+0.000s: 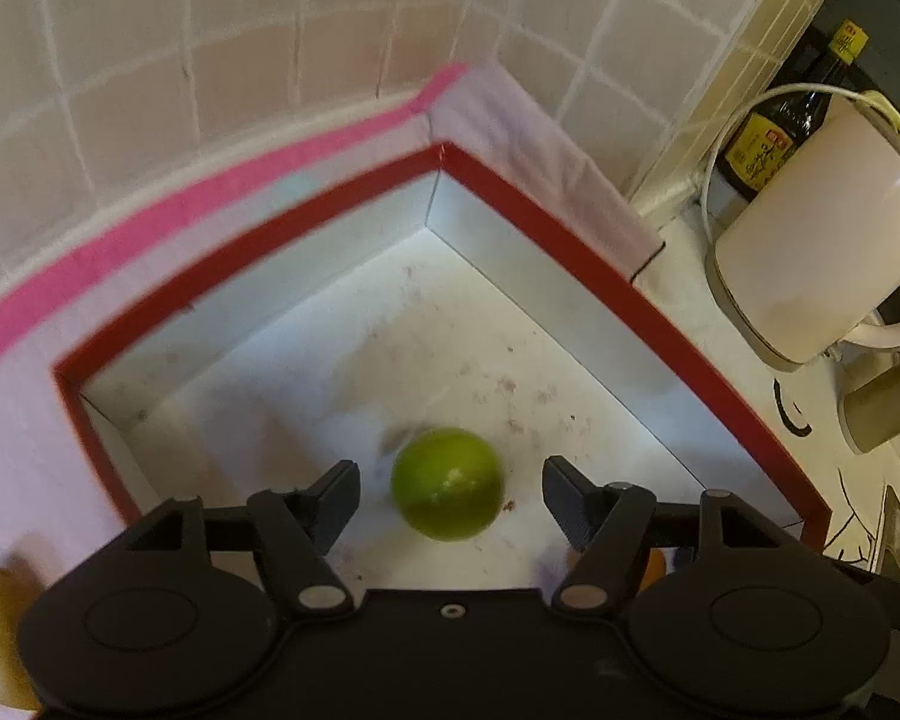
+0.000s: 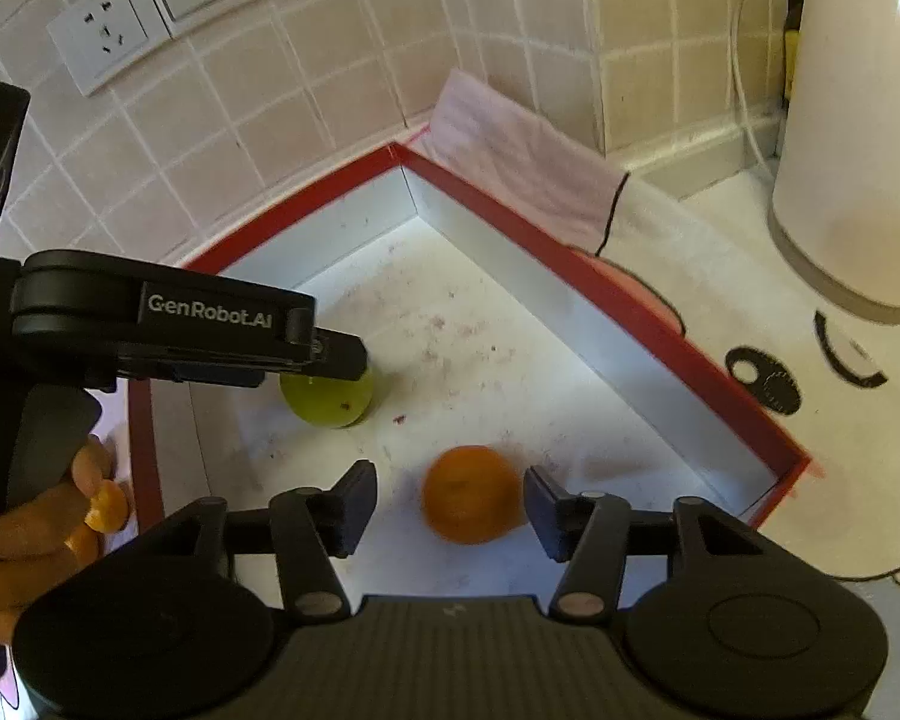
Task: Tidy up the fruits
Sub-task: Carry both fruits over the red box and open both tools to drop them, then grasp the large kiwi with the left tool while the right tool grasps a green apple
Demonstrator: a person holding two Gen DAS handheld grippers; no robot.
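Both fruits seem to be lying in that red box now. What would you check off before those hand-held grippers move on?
1. Green fruit on the floor of the red box: ok.
2. Orange fruit in the same box: ok.
3. Left hand-held gripper open, pads clear of the green fruit: ok.
4. Right hand-held gripper clear of the orange fruit: cannot tell; one pad looks very close.
5. Fruits at rest: cannot tell, both are blurred.
6. More fruit waiting outside the box: ok, orange pieces lie beside it.
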